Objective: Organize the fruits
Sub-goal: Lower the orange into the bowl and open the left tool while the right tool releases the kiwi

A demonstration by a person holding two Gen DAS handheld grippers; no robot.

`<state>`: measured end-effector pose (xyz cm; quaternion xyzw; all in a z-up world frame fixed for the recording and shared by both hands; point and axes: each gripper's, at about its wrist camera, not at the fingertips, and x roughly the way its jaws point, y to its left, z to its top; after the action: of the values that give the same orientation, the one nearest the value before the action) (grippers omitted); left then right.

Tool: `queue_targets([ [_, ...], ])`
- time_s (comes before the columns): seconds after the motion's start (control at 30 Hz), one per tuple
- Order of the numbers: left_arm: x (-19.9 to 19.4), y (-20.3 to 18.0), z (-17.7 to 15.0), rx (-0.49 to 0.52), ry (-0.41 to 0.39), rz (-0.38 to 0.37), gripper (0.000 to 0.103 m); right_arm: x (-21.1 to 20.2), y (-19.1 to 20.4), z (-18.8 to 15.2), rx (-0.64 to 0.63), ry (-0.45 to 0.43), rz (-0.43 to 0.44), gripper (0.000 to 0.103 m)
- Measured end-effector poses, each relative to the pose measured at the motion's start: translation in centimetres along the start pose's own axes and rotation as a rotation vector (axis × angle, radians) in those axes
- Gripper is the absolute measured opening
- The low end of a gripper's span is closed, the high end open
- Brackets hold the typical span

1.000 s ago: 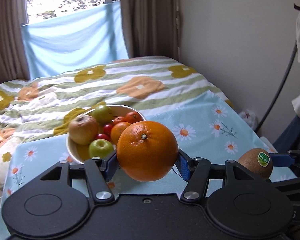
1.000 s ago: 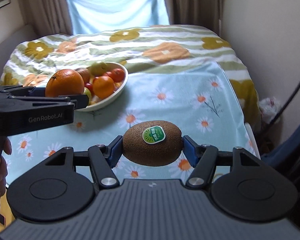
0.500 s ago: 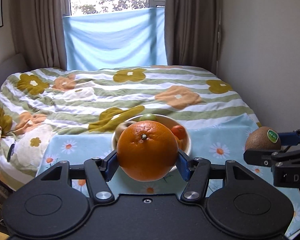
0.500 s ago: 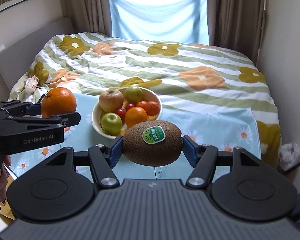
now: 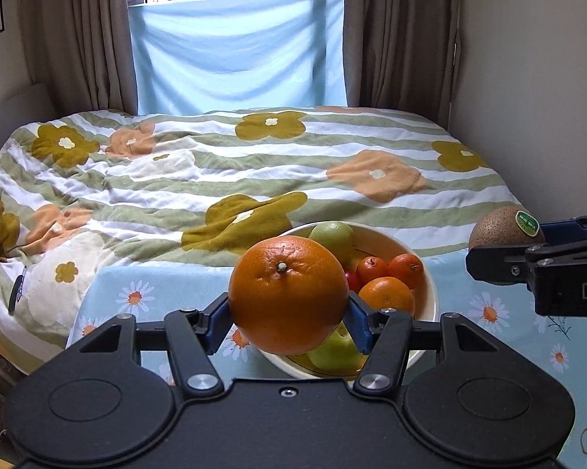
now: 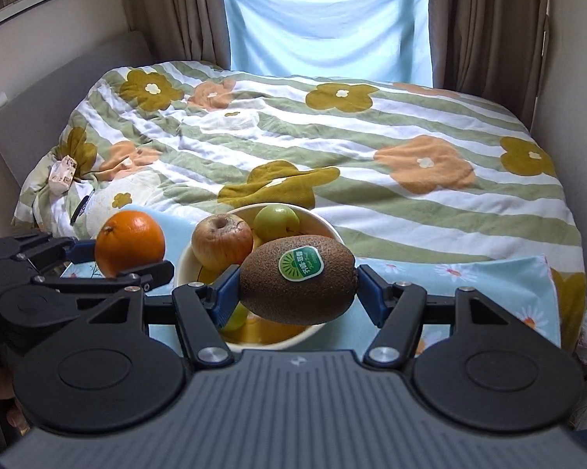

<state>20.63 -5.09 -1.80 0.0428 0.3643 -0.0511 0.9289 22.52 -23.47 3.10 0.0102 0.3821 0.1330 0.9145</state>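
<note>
Daisy-cloth bench (image 5: 137,289) ahead: your left gripper (image 5: 288,318) clamps the orange (image 5: 288,295), your right gripper (image 6: 298,291) clamps the kiwi (image 6: 298,285), both just before the fruit bowl (image 6: 324,226).

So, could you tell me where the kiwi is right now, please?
The kiwi is clamped in the right gripper, in front of the fruit bowl.
</note>
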Motion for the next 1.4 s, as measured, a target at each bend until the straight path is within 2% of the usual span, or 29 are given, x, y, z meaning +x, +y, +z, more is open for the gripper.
queue_targets([
  [0.23,3.9,0.8,-0.8,-0.004,0.057,-0.001,0.064,4.1,-0.3,0.4,0.008,0.045,-0.001,0.078],
  [0.67,6.7,1.6,-1.4,-0.021,0.093,-0.001,0.065,7.2,0.2,0.3,0.017,0.079,0.004,0.078],
  [0.73,6.7,1.8,-1.4,-0.030,0.091,-0.002,0.070,7.6,0.3,0.2,0.019,0.083,0.006,0.078],
  [0.8,6.3,2.0,-1.4,-0.034,0.063,-0.016,0.091,7.9,0.5,0.2,0.019,0.086,0.009,0.078],
  [0.83,6.1,1.9,-1.4,-0.033,0.049,-0.022,0.094,8.0,0.5,0.2,0.018,0.086,0.010,0.078],
  [1.4,3.5,3.4,-1.4,-0.048,0.028,-0.022,0.095,10.1,2.9,1.3,-0.042,0.082,0.071,0.078],
])
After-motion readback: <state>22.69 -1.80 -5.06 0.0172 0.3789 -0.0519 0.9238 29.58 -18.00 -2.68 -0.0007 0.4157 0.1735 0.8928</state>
